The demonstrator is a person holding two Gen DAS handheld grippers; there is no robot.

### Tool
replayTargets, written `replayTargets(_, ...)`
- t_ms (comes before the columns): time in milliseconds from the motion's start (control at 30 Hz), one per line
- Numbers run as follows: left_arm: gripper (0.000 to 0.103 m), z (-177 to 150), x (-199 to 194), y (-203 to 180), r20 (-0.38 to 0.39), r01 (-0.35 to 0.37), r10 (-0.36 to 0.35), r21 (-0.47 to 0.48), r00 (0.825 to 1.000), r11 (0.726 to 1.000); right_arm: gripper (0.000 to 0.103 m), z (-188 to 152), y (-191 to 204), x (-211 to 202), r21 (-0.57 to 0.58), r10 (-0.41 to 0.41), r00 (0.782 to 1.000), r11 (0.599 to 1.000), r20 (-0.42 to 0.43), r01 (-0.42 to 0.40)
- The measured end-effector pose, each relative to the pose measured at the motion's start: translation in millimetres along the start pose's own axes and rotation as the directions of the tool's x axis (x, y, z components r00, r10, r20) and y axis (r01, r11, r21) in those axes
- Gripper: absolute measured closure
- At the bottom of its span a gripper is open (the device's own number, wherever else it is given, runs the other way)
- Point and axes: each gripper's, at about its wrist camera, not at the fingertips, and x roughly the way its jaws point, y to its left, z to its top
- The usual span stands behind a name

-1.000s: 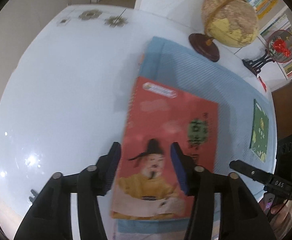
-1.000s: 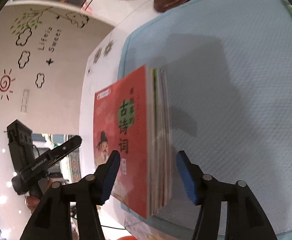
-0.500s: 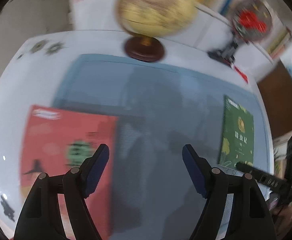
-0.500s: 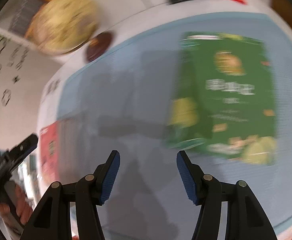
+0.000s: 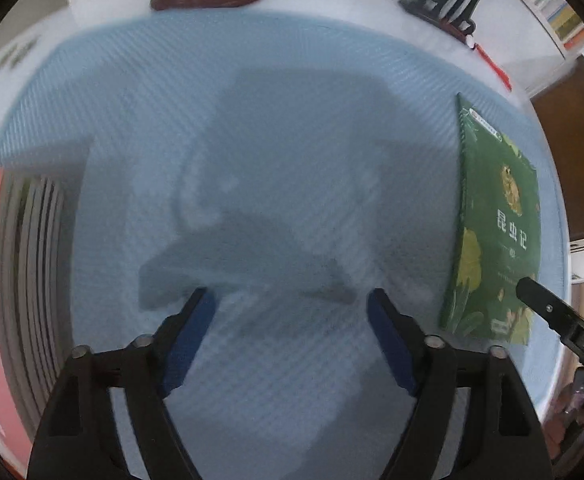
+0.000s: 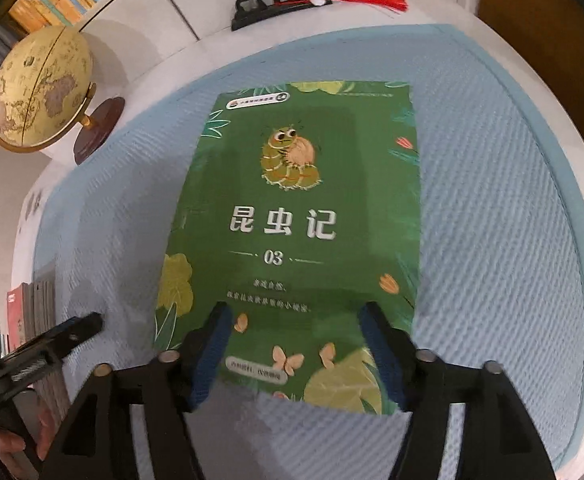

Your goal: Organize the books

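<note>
While a pile of books (image 5: 20,280) with a red cover on top sits squared up at the left end of the blue mat (image 5: 292,140), the green book (image 6: 295,232) lies flat and alone toward the right end, well apart from it — so the gathering looks mostly done, with this last volume left to join the pile. The right gripper (image 6: 293,332) hangs above the green book's near end, its jaws having just been opening and now standing wide with nothing pressed between the pads; the cover lies below them, not clamped. The left gripper (image 5: 290,316) is likewise spread wide after just opening, over bare mat between pile and green book, holding nothing. Between the two the mat is free, which should give a clean path leftward. At the back of the worktop (image 6: 503,44) stand a globe (image 6: 38,88) and a black stand (image 6: 268,4) with a red tassel — near the mat's far edge, worth keeping clear of
</note>
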Motion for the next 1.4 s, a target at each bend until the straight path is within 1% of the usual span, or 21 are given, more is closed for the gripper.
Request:
replayTargets(33, 0.023, 1, 0, -8, 0.014, -0.007, 0.007, 0.032, 1.000, 0.999, 0.028, 1, 1, 1, -0.007, -0.002, 1.000, 1.000, 0.004, 0.002)
replayTargets(67, 0.022, 2, 2, -13, 0.008, -0.012, 0.011, 0.055, 1.000, 0.998, 0.026, 2, 5, 4, -0.027, -0.007, 1.000, 1.000, 0.006, 0.008)
replayTargets(133, 0.021, 3, 6, -25, 0.025, -0.062, 0.059, 0.117, 0.998, 0.991, 0.025, 3, 13, 8, -0.074, -0.031, 0.999, 0.997, 0.007, 0.032)
replayTargets(200, 0.020, 1, 7, -34, 0.048, -0.079, 0.072, 0.160, 0.996, 0.984, 0.019, 2, 20, 14, -0.107, -0.047, 0.999, 0.993, 0.006, 0.047)
replayTargets(267, 0.020, -2, 6, -40, 0.067, -0.082, 0.071, 0.185, 0.995, 0.979, 0.014, 0, 23, 17, -0.127, -0.054, 0.998, 0.990, 0.014, 0.055)
replayTargets(333, 0.017, -6, 6, -41, 0.085, -0.080, 0.064, 0.196, 0.994, 0.977, 0.013, 1, 28, 20, -0.128, -0.065, 0.998, 0.989, 0.018, 0.067)
replayTargets(400, 0.015, -12, 4, -41, 0.102, -0.073, 0.052, 0.213, 0.993, 0.974, 0.007, 2, 32, 23, -0.126, -0.070, 0.997, 0.989, 0.022, 0.073)
replayTargets(467, 0.013, -15, 3, -41, 0.109, -0.074, 0.049, 0.233, 0.993, 0.970, 0.001, 10, 45, 33, -0.128, -0.069, 0.997, 0.989, 0.025, 0.072)
replayTargets(500, 0.012, -16, 3, -41, 0.106, -0.072, 0.047, 0.237, 0.993, 0.969, 0.001, 11, 49, 36, -0.133, -0.077, 0.997, 0.988, 0.023, 0.080)
replayTargets(567, 0.006, -15, 4, -45, 0.102, -0.073, 0.050, 0.239, 0.994, 0.968, 0.001, 13, 55, 39, -0.145, -0.109, 0.994, 0.983, 0.012, 0.110)
replayTargets(633, 0.003, -13, 10, -48, 0.100, -0.085, 0.061, 0.251, 0.993, 0.964, 0.001, 15, 58, 42, -0.148, -0.121, 0.993, 0.982, 0.009, 0.122)
replayTargets(767, 0.001, -12, 13, -49, 0.107, -0.088, 0.063, 0.245, 0.992, 0.965, 0.000, 19, 63, 46, -0.138, -0.113, 0.994, 0.984, 0.008, 0.113)
replayTargets(1000, 0.001, -5, 20, -52, 0.090, -0.093, 0.073, 0.251, 0.993, 0.964, 0.000, 13, 53, 39, -0.144, -0.088, 0.996, 0.986, 0.011, 0.089)
replayTargets(1167, 0.000, 0, 23, -54, 0.072, -0.104, 0.089, 0.243, 0.993, 0.964, 0.000, 6, 35, 27, -0.108, -0.035, 0.999, 0.993, 0.025, 0.038)
replayTargets(1333, 0.000, 4, 25, -56, 0.064, -0.109, 0.096, 0.245, 0.993, 0.963, 0.000, -2, 14, 16, -0.053, -0.005, 1.000, 0.999, 0.020, 0.006)
replayTargets(1400, 0.000, 10, 27, -56, 0.030, -0.104, 0.100, 0.249, 0.995, 0.963, 0.000, -6, -6, 8, -0.010, 0.010, 1.000, 1.000, 0.027, -0.010)
